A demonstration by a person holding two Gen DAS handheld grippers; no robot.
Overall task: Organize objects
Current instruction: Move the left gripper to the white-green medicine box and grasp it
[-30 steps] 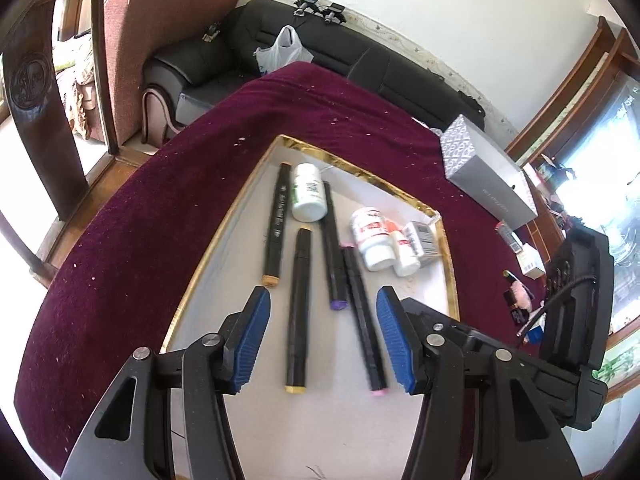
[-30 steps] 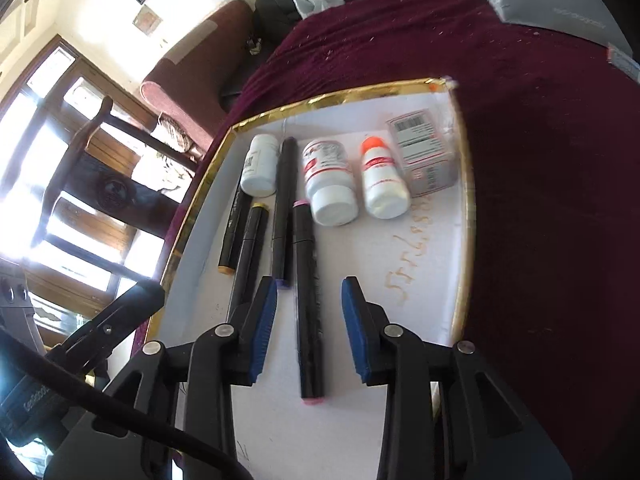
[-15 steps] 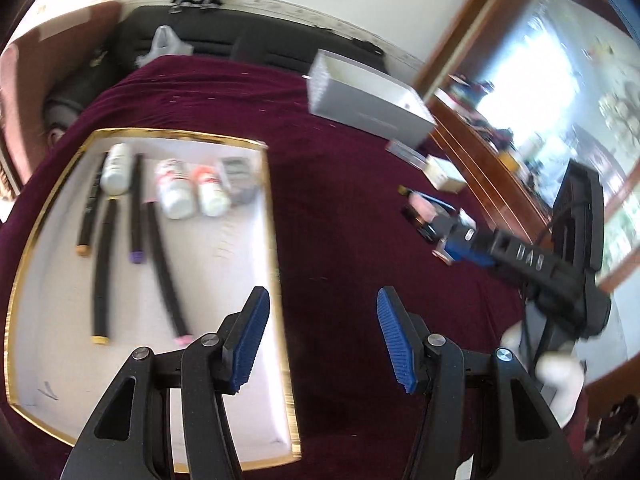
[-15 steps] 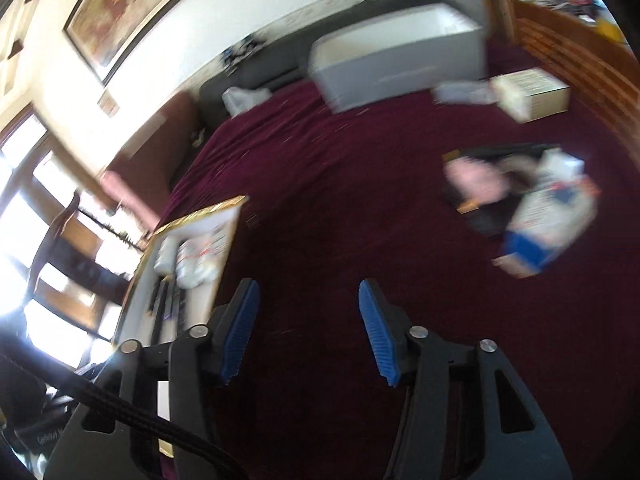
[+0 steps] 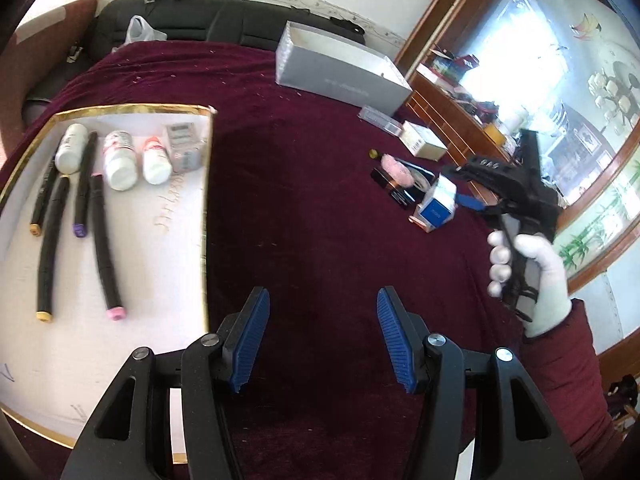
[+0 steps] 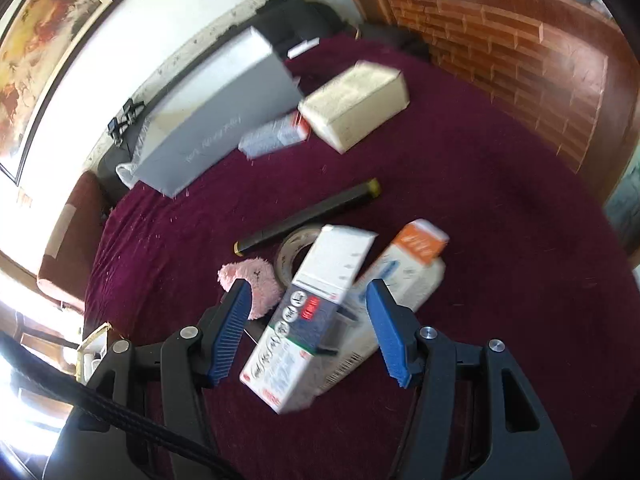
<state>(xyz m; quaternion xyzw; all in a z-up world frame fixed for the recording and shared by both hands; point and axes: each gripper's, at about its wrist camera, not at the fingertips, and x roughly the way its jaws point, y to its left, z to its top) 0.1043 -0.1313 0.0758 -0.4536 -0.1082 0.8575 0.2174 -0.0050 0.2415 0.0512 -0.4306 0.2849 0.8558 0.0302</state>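
A gold-rimmed white tray (image 5: 132,109) on the left of the maroon table holds several black markers (image 5: 105,240), three white bottles (image 5: 118,154) and a small grey box (image 5: 182,148). My left gripper (image 5: 323,336) is open and empty over bare cloth, right of the tray. My right gripper (image 6: 308,330) is open, its jaws on either side of a white-green carton (image 6: 308,316) lying in a pile with an orange-topped carton (image 6: 404,268), a tape roll (image 6: 294,248), a pink puff (image 6: 250,280) and a black marker (image 6: 308,214). The right gripper also shows in the left wrist view (image 5: 466,200), beside that pile.
A long grey box (image 6: 216,120) stands at the table's far side, with a cream box (image 6: 356,104) and a small clear pack (image 6: 276,136) next to it. A brick-patterned wooden cabinet (image 6: 520,52) borders the table on the right. A black sofa (image 5: 208,24) is behind.
Both grippers swung right, away from the tray. The right gripper let go of the pink-tipped marker, opened wider and now hovers over the carton pile.
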